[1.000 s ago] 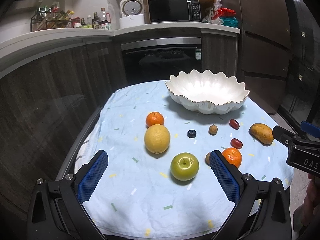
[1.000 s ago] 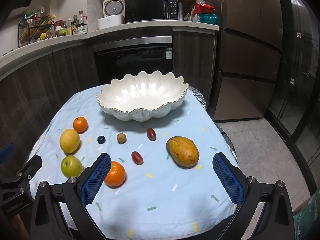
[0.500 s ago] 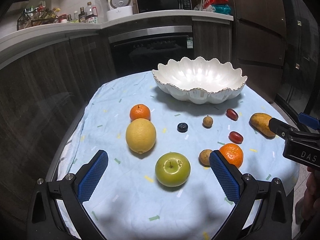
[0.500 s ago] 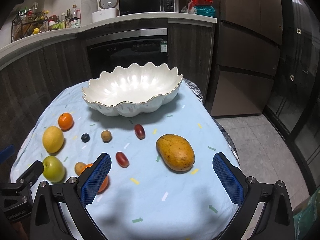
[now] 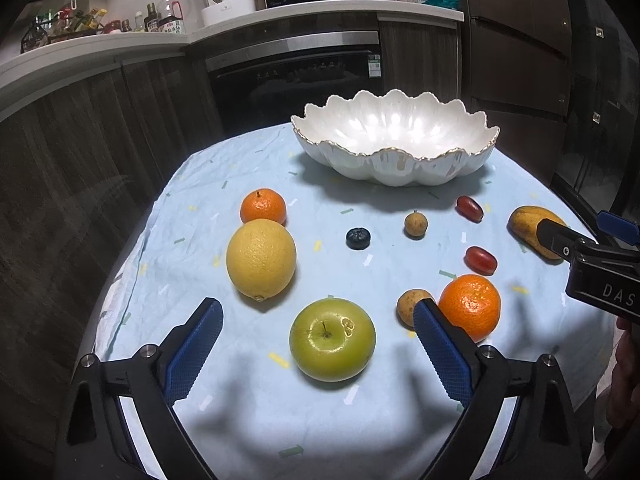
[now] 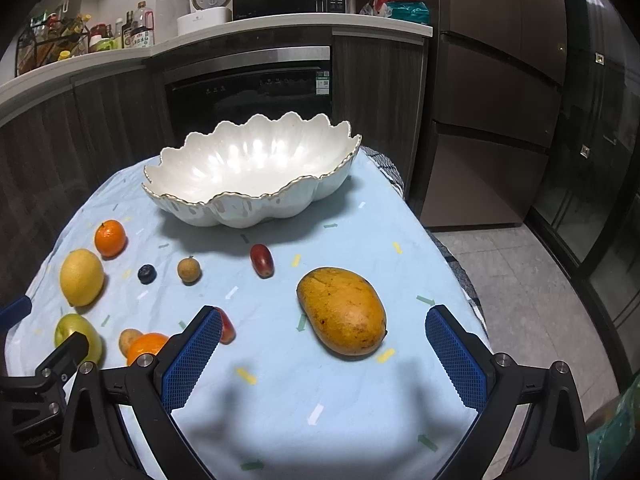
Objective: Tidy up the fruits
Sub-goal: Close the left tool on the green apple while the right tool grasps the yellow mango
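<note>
A white scalloped bowl (image 5: 396, 140) (image 6: 256, 168) stands empty at the far side of the table. In the left wrist view my left gripper (image 5: 318, 344) hovers over a green apple (image 5: 332, 344); its jaws are closing, wide apart, pads clear of the apple. Beyond lie a yellow lemon-like fruit (image 5: 261, 258), two oranges (image 5: 263, 207) (image 5: 471, 305), a blueberry (image 5: 358, 238) and small brown and red fruits. My right gripper (image 6: 324, 340) stands open just short of a yellow mango (image 6: 344, 310), its pads apart from it.
The round table wears a light blue cloth (image 6: 280, 392) that drops off at the near and right edges. Dark cabinets and an oven (image 5: 292, 76) stand behind, a fridge (image 6: 500, 100) to the right. A counter with bottles runs along the back left.
Both grippers have moved forward and down toward the table. The apple now sits between the left fingers, the mango just ahead of the right ones. The left jaws narrowed slightly.
</note>
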